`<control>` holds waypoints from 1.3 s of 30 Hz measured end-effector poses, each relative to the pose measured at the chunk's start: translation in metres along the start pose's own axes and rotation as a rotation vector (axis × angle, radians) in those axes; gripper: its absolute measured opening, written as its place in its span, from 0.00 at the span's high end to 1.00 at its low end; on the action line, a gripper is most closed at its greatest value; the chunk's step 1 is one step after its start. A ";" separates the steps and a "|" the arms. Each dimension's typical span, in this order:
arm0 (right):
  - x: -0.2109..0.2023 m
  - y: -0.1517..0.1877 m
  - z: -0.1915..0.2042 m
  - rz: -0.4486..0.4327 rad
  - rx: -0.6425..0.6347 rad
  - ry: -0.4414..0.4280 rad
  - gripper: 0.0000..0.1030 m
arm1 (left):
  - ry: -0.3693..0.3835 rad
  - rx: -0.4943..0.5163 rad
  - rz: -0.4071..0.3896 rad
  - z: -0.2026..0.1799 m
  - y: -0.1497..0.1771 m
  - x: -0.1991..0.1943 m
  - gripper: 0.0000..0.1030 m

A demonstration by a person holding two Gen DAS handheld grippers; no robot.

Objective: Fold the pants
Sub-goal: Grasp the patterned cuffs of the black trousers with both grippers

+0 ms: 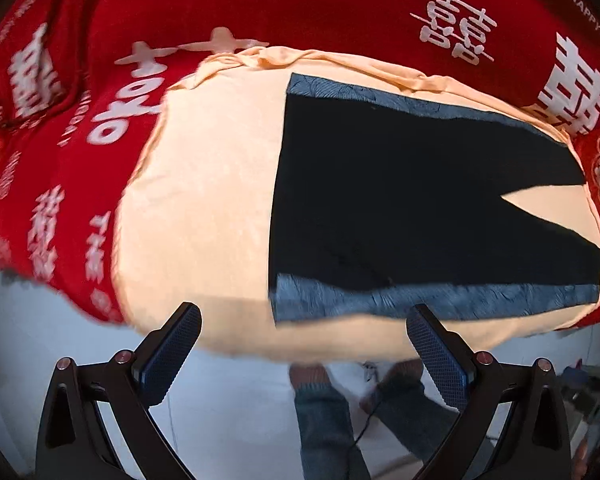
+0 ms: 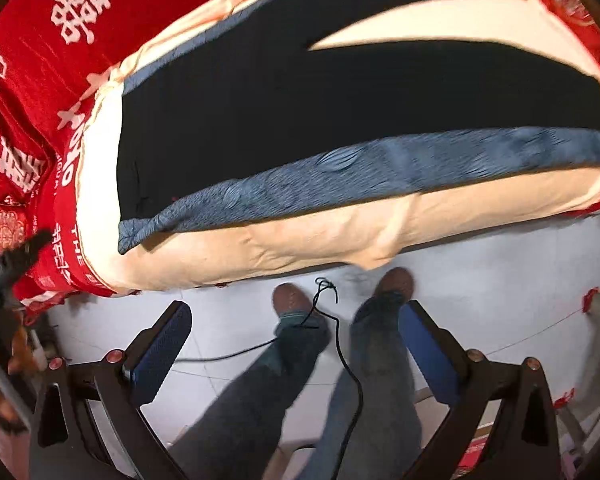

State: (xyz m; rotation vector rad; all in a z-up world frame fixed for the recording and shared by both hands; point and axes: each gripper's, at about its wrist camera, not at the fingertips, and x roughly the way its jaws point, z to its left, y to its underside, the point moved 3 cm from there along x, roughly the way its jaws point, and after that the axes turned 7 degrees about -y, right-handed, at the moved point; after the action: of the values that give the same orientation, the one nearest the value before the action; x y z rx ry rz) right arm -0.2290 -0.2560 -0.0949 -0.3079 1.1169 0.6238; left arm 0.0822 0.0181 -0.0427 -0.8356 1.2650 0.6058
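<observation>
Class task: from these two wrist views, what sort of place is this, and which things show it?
Probably a home bedroom: a red bedspread with white characters, a peach sheet holding black pants, and a pale floor.

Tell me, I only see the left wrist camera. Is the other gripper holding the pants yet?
Observer: No. The right gripper is open and empty, over the floor, short of the pants.
Operator: Can you see my gripper from there?
Observer: Yes. The left gripper shows blurred at the left edge of the right wrist view, beside the red bedcover.
Operator: Is something on the floor?
Observer: A black cable with a knot lies by the person's shoes.
</observation>
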 end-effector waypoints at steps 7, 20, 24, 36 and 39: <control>0.077 -0.012 0.016 0.009 -0.027 -0.068 0.00 | 0.137 0.106 0.006 -0.010 -0.029 0.085 0.00; 0.127 -0.034 -0.032 -0.144 0.318 -0.371 0.02 | 0.185 0.072 0.171 -0.007 0.000 0.148 0.31; 0.135 -0.040 -0.055 -0.152 0.478 -0.484 0.44 | 0.173 0.086 0.159 -0.012 0.001 0.145 0.39; 0.133 -0.027 -0.061 -0.101 0.384 -0.350 0.99 | 0.170 0.047 0.105 -0.009 -0.002 0.142 0.47; 0.136 -0.015 -0.072 -0.074 0.394 -0.342 0.98 | 0.200 0.007 0.102 0.002 0.001 0.134 0.46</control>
State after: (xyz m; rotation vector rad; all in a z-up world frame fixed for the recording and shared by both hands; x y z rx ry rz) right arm -0.2329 -0.2633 -0.2496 0.0959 0.8693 0.3616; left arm 0.1120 0.0138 -0.1737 -0.8453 1.4980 0.6095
